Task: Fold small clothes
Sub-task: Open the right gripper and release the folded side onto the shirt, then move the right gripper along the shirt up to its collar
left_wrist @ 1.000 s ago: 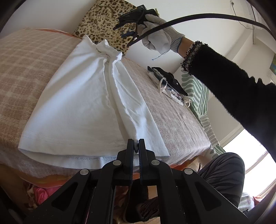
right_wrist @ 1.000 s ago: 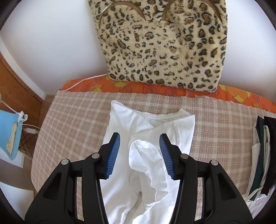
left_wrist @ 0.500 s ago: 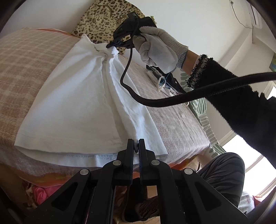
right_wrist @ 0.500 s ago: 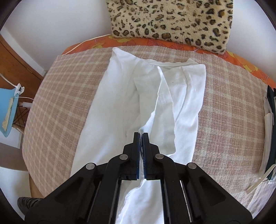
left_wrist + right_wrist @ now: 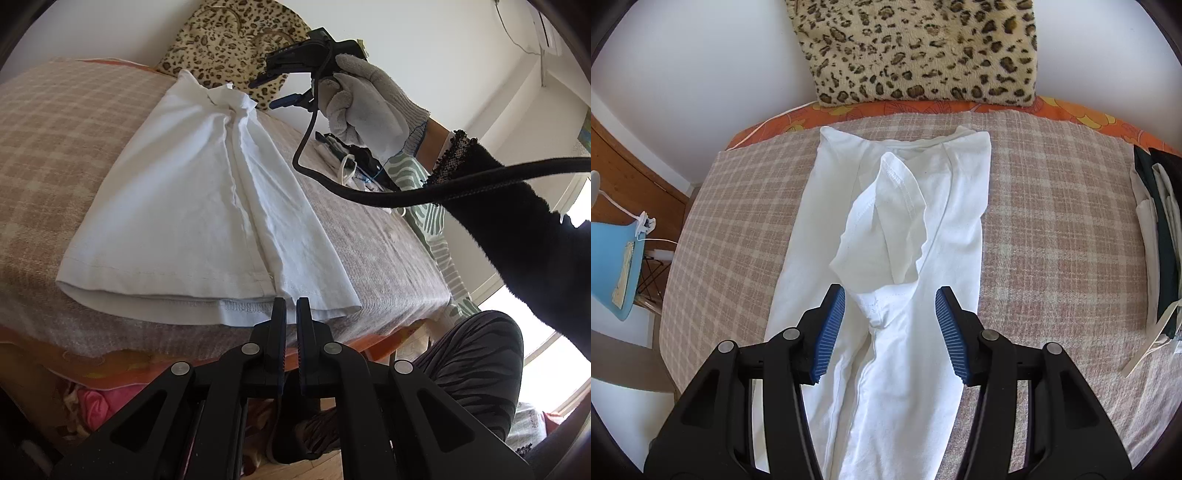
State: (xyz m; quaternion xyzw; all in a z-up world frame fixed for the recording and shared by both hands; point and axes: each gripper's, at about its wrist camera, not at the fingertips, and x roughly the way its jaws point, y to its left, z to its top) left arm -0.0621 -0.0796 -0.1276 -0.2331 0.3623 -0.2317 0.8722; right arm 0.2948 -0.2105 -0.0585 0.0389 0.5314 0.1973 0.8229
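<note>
A white T-shirt (image 5: 192, 206) lies lengthwise on the checked bed cover, both sides folded in. In the right wrist view the shirt (image 5: 905, 258) has one sleeve (image 5: 886, 229) lying puffed up on its middle. My right gripper (image 5: 890, 325) is open above the shirt, just short of the sleeve, holding nothing. It also shows in the left wrist view (image 5: 280, 88), held in a gloved hand above the collar end. My left gripper (image 5: 291, 314) is shut and empty at the shirt's hem, at the near bed edge.
A leopard-print cushion (image 5: 923, 48) leans on the wall behind the collar. A stack of folded dark and white clothes (image 5: 1156, 221) lies at the bed's right side. A black cable (image 5: 424, 192) hangs across the left wrist view. A blue lamp (image 5: 613, 266) stands left of the bed.
My right gripper was open, shut over the shirt's middle half a second ago, and is open again, lifted back. The sleeve now lies on the shirt. My left gripper stayed shut at the hem.
</note>
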